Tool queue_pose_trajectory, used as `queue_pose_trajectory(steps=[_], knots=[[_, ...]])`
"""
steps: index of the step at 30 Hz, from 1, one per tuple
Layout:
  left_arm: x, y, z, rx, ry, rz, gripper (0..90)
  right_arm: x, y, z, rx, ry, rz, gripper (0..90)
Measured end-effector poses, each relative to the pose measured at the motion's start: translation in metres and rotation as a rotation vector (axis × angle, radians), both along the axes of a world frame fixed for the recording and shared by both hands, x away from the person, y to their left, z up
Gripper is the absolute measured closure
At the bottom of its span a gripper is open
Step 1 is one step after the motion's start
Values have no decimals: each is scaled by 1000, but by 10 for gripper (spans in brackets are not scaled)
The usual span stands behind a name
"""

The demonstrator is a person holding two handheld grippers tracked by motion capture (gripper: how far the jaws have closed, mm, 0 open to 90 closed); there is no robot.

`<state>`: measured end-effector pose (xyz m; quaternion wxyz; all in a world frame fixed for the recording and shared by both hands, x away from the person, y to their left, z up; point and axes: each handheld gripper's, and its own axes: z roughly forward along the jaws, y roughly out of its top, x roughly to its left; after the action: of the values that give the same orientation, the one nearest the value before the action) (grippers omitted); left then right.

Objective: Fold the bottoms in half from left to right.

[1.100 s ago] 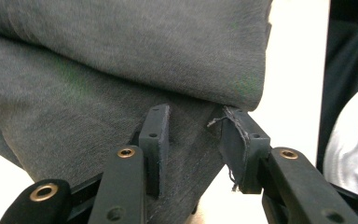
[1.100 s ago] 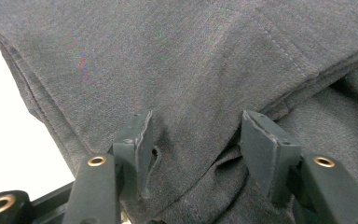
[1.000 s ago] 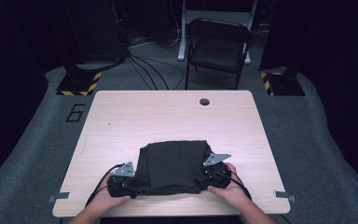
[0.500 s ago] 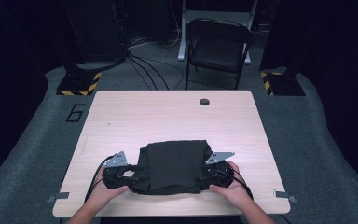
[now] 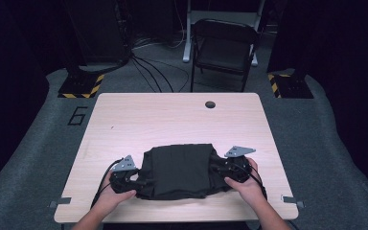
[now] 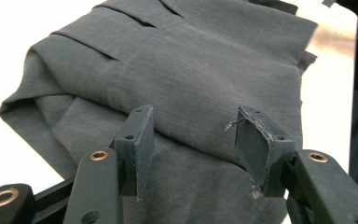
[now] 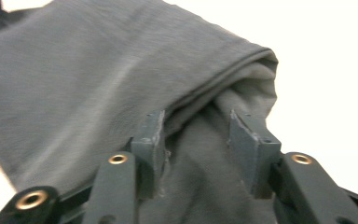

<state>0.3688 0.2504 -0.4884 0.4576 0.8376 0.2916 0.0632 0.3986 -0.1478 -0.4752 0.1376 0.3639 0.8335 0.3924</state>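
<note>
Hands low flanking garment (image 5: 178,170); left gripper (image 6: 191,135) spread, opening; right gripper (image 7: 196,135) closing, perhaps pinching fold.

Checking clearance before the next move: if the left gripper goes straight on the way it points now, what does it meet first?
The folded dark cloth. The left gripper points into its edge with fingers apart, having just been opening, and fabric lies between and ahead of them. Past the cloth sits the right gripper, though depth there is hard to judge.

A light wooden table (image 5: 172,120) with a round cable hole (image 5: 210,104) toward twelve o'clock carries a folded dark cloth (image 5: 179,170) lying flat near its six o'clock edge.
</note>
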Motion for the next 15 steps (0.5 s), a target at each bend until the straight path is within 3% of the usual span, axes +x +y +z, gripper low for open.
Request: queue_pose_trajectory(steps=[3,6,8,11,15], knots=[[7,1,2,3,2,38,458,13,1,-2,15,29,-22,610],[17,0,5,-7,4,88,434,24,4,-1,56,56,-59,553],[24,-1,8,2,0,125,417,30,8,2,79,35,-76,485],[36,-5,13,-21,-6,170,404,36,16,8,115,22,-79,441],[48,-15,12,-17,-5,187,390,43,29,8,104,17,-63,391]])
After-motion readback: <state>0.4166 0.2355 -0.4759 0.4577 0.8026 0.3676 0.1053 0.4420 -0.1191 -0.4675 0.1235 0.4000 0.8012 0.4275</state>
